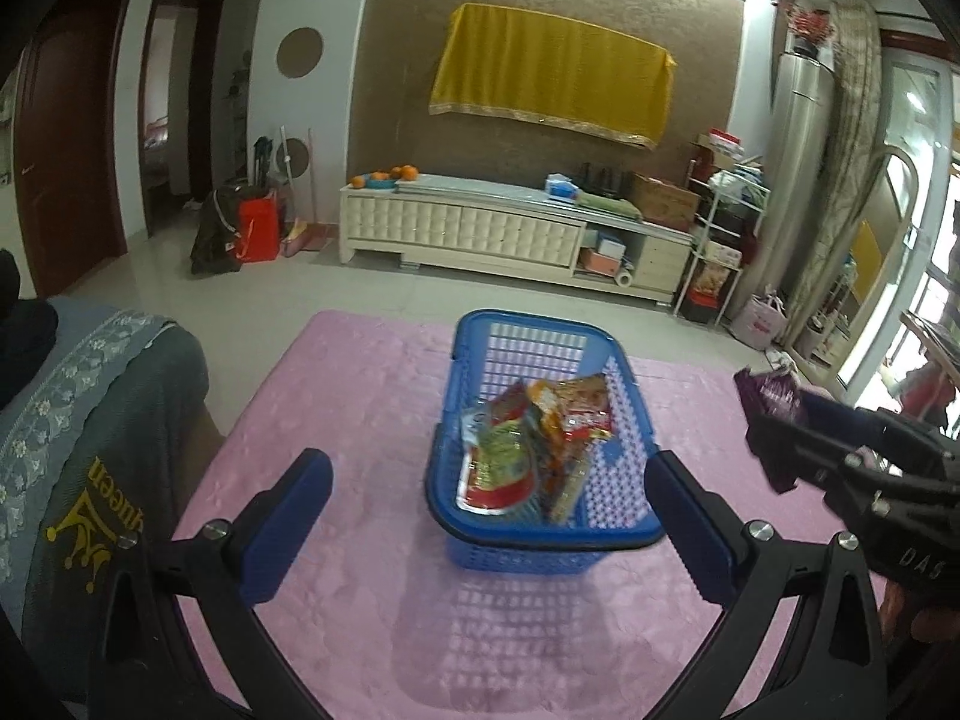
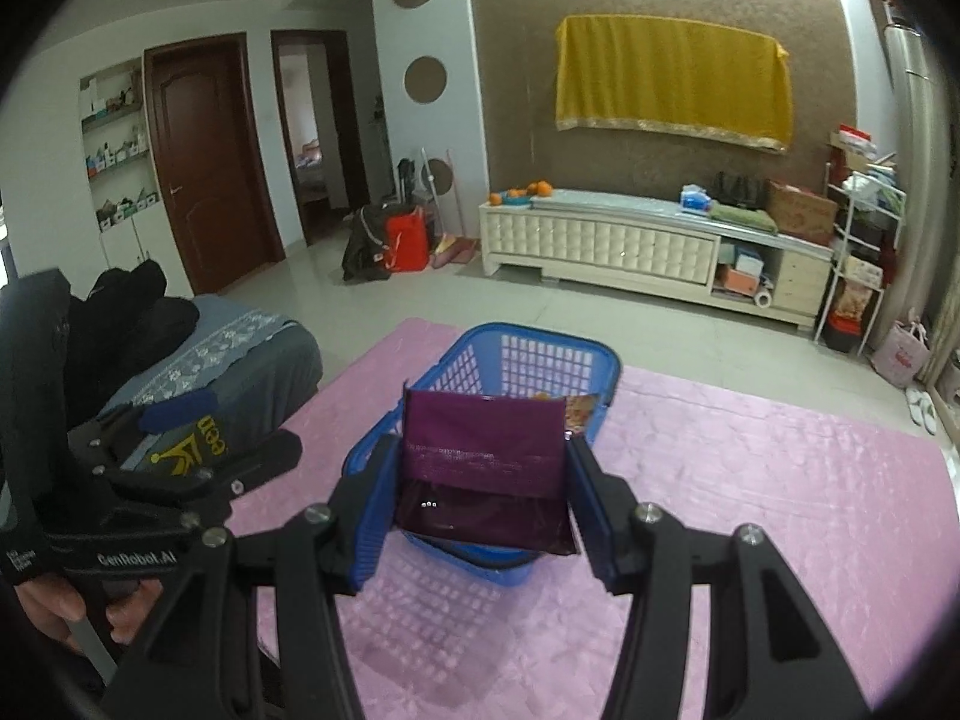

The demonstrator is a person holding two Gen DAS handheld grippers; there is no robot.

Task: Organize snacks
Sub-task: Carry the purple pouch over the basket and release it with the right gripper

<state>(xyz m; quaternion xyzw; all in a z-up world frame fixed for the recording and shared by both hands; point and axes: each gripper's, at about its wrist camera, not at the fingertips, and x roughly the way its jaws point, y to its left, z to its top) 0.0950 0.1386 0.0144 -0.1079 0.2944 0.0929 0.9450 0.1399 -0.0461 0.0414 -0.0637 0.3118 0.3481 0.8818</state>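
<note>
- A blue basket point(image 1: 543, 438) sits on a pink cloth point(image 1: 336, 396).
- Bright snack packets point(image 1: 528, 450) lie in the basket.
- The left gripper point(image 1: 504, 516) is wide open, with nothing in it. Its blue fingers point(image 1: 294, 516) are near the front of the basket.
- On the right side, the right gripper point(image 1: 780, 444) pinches a purple packet point(image 1: 774, 396) up in the air.
- A yellow cloth point(image 1: 552, 72) hangs on the wall.

"GenRobot.AI" on left hand-held gripper point(image 2: 180, 420)
</note>
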